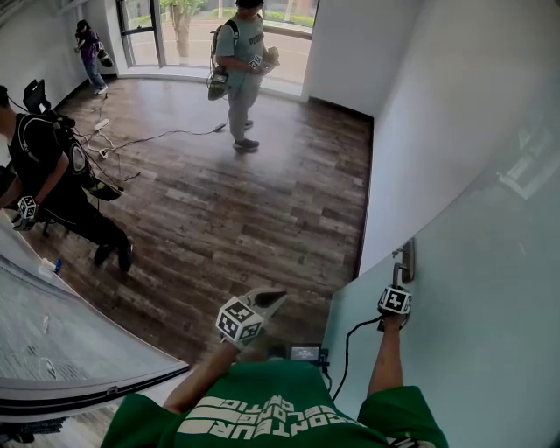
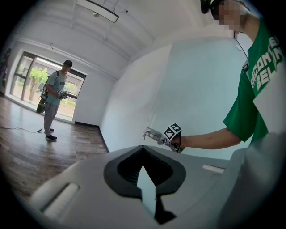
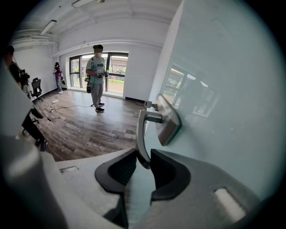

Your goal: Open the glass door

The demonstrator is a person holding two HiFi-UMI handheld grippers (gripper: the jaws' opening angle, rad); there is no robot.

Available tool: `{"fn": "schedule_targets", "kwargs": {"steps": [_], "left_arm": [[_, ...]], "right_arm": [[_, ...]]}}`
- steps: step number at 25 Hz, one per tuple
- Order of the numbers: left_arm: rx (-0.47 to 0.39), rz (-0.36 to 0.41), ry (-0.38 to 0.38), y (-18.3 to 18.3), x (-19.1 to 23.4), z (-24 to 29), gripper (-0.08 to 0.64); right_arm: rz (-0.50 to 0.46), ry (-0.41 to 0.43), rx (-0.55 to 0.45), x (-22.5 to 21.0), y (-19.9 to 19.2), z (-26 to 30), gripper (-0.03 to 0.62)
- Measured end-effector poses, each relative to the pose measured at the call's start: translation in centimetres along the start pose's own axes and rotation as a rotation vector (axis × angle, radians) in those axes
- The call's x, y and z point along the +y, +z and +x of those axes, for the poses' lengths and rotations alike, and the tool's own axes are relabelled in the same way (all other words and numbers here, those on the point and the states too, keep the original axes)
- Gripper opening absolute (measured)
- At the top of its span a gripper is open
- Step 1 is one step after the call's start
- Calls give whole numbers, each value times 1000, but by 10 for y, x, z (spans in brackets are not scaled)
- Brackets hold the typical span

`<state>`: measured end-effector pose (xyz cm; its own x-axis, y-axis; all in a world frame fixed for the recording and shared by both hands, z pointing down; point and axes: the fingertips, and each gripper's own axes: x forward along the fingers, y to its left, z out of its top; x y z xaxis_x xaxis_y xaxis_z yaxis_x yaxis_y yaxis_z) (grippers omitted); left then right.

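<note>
Right tongs (image 3: pixel 144 154) are clamped on the free end of the door handle (image 3: pixel 142 132), one pad each side of the lever. The arm reaches straight out to it at 4 o'clock in the head view. The grip makes sense: far from the pivot gives the most leverage for pressing the lever. Left tongs (image 2: pixel 143 150) are closed on nothing, tips together, parked at 6 o'clock near the chest. They're idle and out of the door's way.

The glass door (image 3: pixel 223 103) is a pale green frosted pane filling 3 to 5 o'clock, next to the white wall (image 1: pixel 437 96). The lever sits on a metal plate (image 3: pixel 169 120) at the pane's edge. Can't tell whether the latch is released; my read is the pull hasn't started.

No work surface in play, just the floor (image 1: pixel 245 201), wood-look planks with a cable (image 1: pixel 157 136) across it at 11 o'clock. The room is mostly bare.
- Windows (image 1: pixel 219 26) at 12 o'clock, with one person (image 1: pixel 241 70) standing in front of them.
- Second person (image 1: pixel 90 52) in the far corner at 11 o'clock.
- Third person in black (image 1: pixel 52 171) at 9 o'clock.
- Pale panel (image 1: pixel 70 341) at 8 o'clock, can't tell what it is.
</note>
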<state>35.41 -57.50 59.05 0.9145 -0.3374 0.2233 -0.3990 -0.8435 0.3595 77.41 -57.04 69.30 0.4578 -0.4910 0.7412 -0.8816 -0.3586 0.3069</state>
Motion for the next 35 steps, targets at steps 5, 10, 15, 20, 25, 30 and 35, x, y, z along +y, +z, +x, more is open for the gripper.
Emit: {"fn": "schedule_targets", "kwargs": {"steps": [5,10,15,20,25,30,35], "left_arm": [[-4,-1,9,4,-2,-2,15],[-14,-6,31,5,3,-12,15],[-33,-15,74,7,13,-23,15],[-65,-33,147,10,30,-43,15],[-112,-41,230,21,50,-75,15],[-187,-16,338,35,69,-119,15],[-238,-18,433,42,84,-159,15]], "right_arm": [[3,2,-1,-4,2,-4,91],[-26,-53,-45,-10,9,-14,97],[-16,-39,-102,-3,13,-18,114],[44,-110,-186,-15,31,-53,110],[58,10,-430,17,92,-81,8],[-39,198,-604,87,140,-109,-6],[-132,404,-752,172,170,-153,-6]]}}
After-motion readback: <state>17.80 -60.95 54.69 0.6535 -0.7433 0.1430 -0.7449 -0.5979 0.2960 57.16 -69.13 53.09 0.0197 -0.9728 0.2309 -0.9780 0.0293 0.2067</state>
